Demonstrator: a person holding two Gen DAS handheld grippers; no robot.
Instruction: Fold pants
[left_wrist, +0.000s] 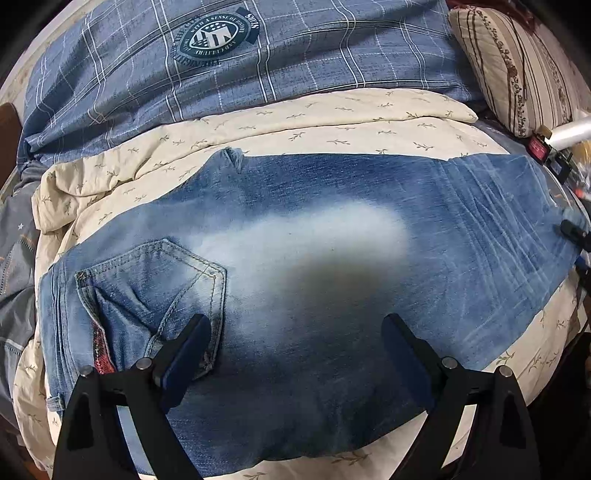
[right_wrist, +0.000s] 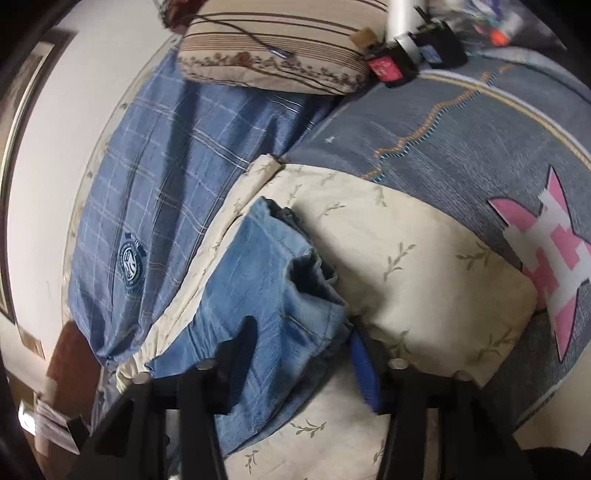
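- The pants (left_wrist: 314, 236), soft, heavy denim, are spread on the bed (left_wrist: 369, 125).
- The left hand-held gripper (left_wrist: 295, 332) is held released above them.
- The hems (right_wrist: 295, 295) are pinched by the right hand-held gripper (right_wrist: 303, 350); doubled edges are judged best for gripping.

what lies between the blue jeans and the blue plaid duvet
A cream quilt with a leaf print, bare along that strip, separates the faded blue jeans from the blue plaid duvet; left wrist view.

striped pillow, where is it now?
Left wrist view: striped pillow sits top right, beside the blue plaid cover. Right wrist view: top centre.
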